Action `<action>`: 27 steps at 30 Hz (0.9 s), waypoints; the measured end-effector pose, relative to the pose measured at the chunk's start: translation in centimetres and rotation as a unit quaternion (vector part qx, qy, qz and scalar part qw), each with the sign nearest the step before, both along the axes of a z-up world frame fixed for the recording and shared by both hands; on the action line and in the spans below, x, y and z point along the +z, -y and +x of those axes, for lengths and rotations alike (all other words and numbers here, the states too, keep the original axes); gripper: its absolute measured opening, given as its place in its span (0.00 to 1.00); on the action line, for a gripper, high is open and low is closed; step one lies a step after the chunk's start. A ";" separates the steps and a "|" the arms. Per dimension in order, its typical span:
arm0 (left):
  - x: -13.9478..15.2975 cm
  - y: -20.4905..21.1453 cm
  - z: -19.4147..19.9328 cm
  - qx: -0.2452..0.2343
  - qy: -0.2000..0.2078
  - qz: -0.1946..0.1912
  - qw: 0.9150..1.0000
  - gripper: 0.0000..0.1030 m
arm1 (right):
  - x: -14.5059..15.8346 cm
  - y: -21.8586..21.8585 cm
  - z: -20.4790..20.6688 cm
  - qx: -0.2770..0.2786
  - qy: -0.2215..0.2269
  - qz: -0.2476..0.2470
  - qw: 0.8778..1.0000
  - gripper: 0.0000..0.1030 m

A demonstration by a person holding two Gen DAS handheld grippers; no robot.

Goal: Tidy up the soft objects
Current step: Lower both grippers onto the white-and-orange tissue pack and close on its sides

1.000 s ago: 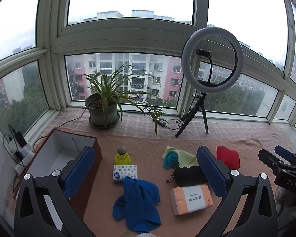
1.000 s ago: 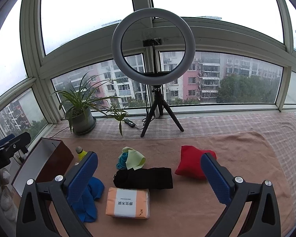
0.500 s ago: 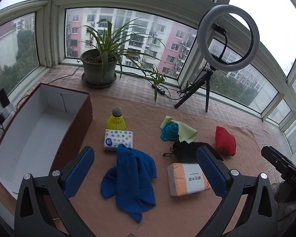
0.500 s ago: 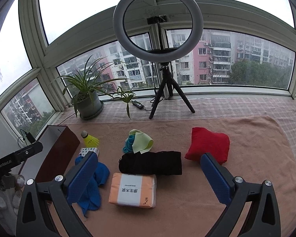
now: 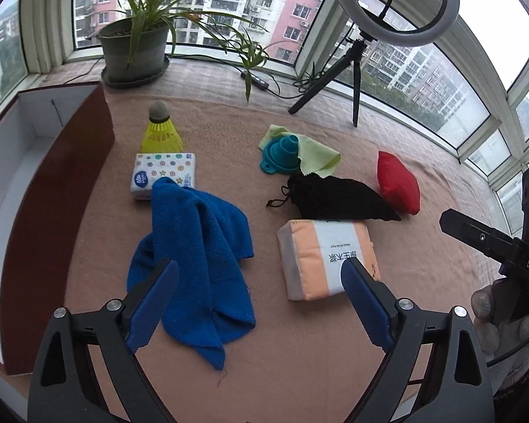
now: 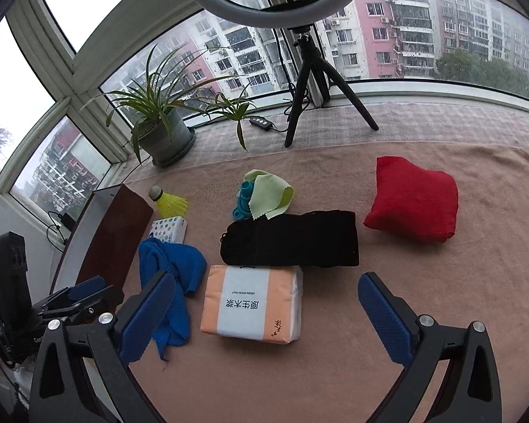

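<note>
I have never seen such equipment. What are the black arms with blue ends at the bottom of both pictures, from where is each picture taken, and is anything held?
They are two hand-held grippers, one in each of a person's hands; no robot. Each carries a camera looking along its fingers. One picture is from the left hand-held gripper, the other from the right hand-held gripper. Both are open and empty; the left one's jaws have just been closing a little. On the pink cloth lie a blue towel, an orange tissue pack, a black pouch, a red cushion, a green cloth and a teal funnel. An open box stands on the left.
</note>
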State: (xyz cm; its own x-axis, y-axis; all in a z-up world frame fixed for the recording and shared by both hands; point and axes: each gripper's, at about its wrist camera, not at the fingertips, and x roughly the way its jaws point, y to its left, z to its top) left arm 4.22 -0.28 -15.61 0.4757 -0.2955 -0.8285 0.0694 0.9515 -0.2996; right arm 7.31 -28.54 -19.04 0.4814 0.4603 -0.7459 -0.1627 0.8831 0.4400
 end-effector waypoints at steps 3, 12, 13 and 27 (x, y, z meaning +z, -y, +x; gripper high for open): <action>-1.1 1.2 0.2 -0.021 -0.016 -0.011 1.000 0.82 | -1.3 -0.6 0.5 0.015 -0.020 0.002 1.000 0.96; -4.0 3.6 1.6 -0.062 -0.065 -0.039 0.995 0.68 | -5.2 -1.6 2.4 0.043 -0.094 0.029 0.994 0.78; -4.4 3.8 1.8 -0.065 -0.068 -0.042 0.995 0.67 | -5.7 -1.5 2.7 0.042 -0.104 0.035 0.993 0.74; -7.1 4.8 3.3 -0.082 -0.108 -0.070 0.988 0.56 | -8.7 -2.9 4.2 0.068 -0.158 0.051 0.984 0.61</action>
